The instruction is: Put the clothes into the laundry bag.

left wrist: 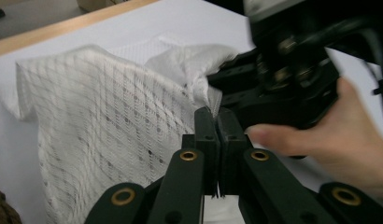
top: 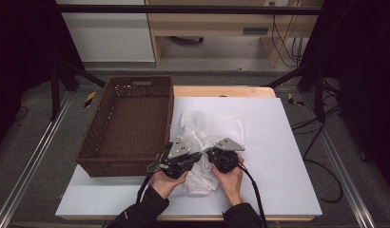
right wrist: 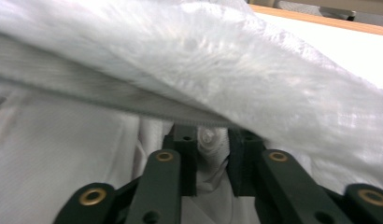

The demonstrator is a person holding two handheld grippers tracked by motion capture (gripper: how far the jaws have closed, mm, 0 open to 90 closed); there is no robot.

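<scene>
A white open-knit garment [top: 212,128] lies crumpled on the white table top [top: 278,142], right of the basket. Both grippers meet at its near edge, almost tip to tip. My left gripper [top: 199,155] has its jaws together on a thin fold of the garment [left wrist: 101,116], pinched at the tips [left wrist: 216,116]. My right gripper [top: 208,153] comes in from the right; in the left gripper view its black body [left wrist: 283,79] and the hand [left wrist: 329,140] holding it sit close by. The right gripper [right wrist: 213,135] holds a bunched wad of fabric between its jaws, under a raised layer of garment [right wrist: 227,70].
A dark brown wicker basket [top: 121,166] with nothing inside stands on the left part of the table, its near right corner close to my left hand. The table's wooden edge [top: 221,90] shows at the back. Cables trail from both grippers toward the front edge.
</scene>
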